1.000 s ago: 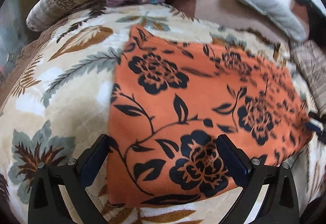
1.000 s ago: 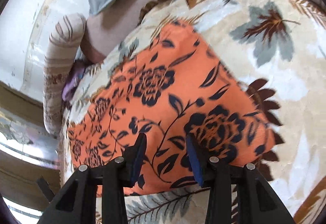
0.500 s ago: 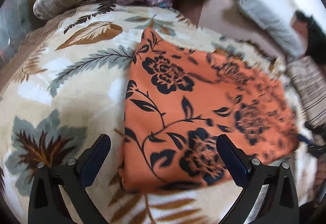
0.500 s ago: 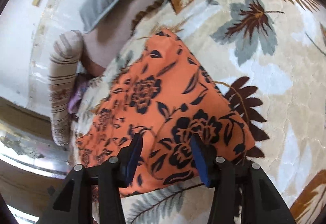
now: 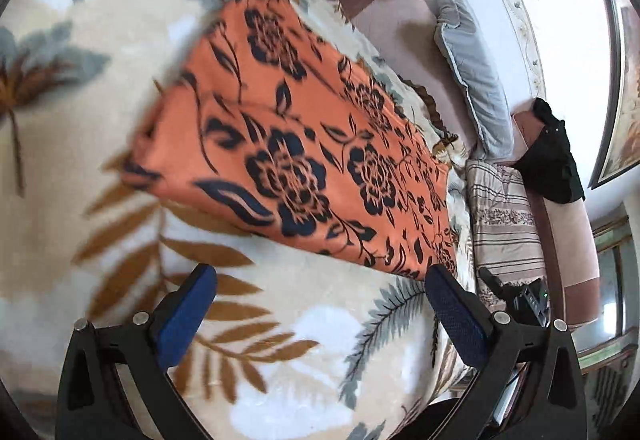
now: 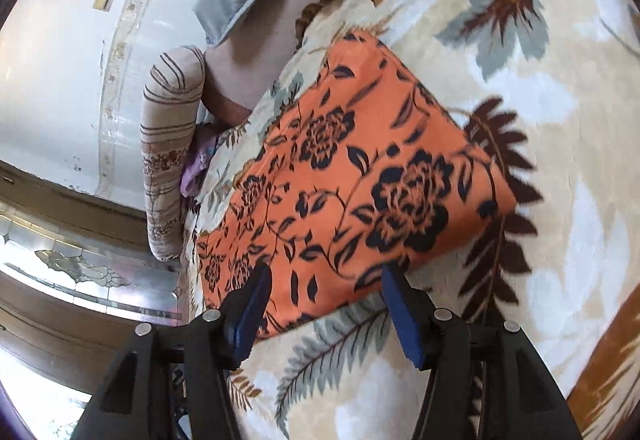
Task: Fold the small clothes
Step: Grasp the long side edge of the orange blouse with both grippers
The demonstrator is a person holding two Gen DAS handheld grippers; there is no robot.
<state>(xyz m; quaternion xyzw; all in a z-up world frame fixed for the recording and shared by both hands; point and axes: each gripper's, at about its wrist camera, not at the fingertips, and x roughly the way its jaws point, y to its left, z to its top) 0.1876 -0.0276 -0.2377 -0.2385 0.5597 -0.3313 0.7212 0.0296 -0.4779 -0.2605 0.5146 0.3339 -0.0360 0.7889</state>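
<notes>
An orange cloth with black flowers point(image 5: 296, 143) lies folded flat as a rectangle on the leaf-patterned blanket point(image 5: 280, 340). It also shows in the right wrist view point(image 6: 352, 191). My left gripper point(image 5: 320, 304) is open and empty, hovering just short of the cloth's near edge. My right gripper point(image 6: 324, 304) is open and empty, its blue pads at the cloth's near edge, above it and not closed on it.
A striped bolster point(image 6: 168, 151) and a grey pillow point(image 5: 472, 71) lie along the wall at the far side. A purple cloth point(image 6: 196, 167) is tucked by the bolster. A folded striped blanket point(image 5: 504, 215) and a black item point(image 5: 556, 159) sit at the bed's edge.
Both grippers pulled back from the cloth and the left one swung round to the side. The right gripper's jaws opened wider. The cloth stayed flat.
</notes>
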